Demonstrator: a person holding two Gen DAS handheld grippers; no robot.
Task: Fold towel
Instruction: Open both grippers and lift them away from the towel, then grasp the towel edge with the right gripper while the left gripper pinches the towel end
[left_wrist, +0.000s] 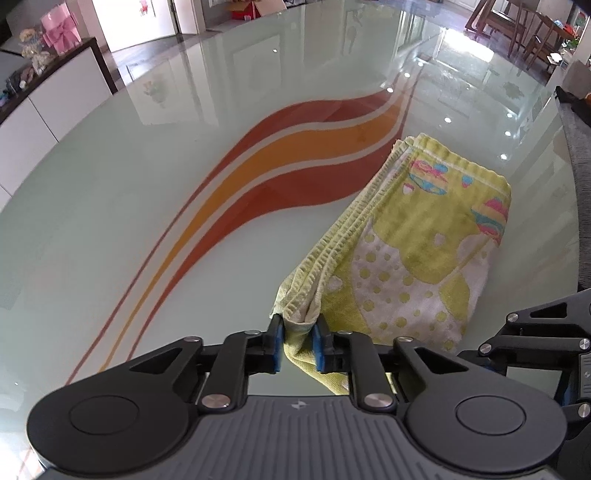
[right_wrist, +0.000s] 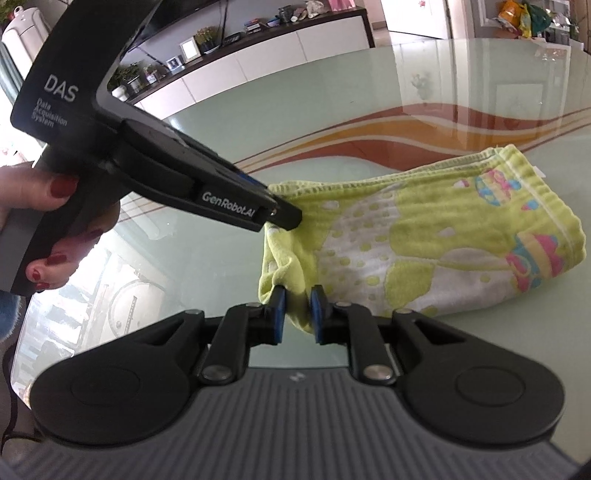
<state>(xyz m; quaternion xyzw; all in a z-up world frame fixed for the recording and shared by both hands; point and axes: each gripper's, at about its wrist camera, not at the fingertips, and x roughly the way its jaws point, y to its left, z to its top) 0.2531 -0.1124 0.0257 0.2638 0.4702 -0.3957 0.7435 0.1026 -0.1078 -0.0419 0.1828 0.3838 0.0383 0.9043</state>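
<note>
Folded towel (left_wrist: 417, 236) lies on the glass surface (left_wrist: 147, 229), right of the orange stripes. Left gripper (left_wrist: 298, 341) pinches its near-left corner, right gripper (right_wrist: 297, 314) is clamped on the near-right corner.

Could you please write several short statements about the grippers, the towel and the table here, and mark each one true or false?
1. The left gripper has its fingers closed on a corner of the yellow-green patterned terry towel. True.
2. The right gripper is open and clear of the towel. False: it pinches towel cloth between its blue finger pads.
3. The towel lies spread out in a single flat layer. False: it is folded over, with several stacked hems along one edge.
4. The glossy pale green glass table bears curved red and orange stripes. True.
5. A hand with red-painted nails holds the left gripper's handle. True.
</note>
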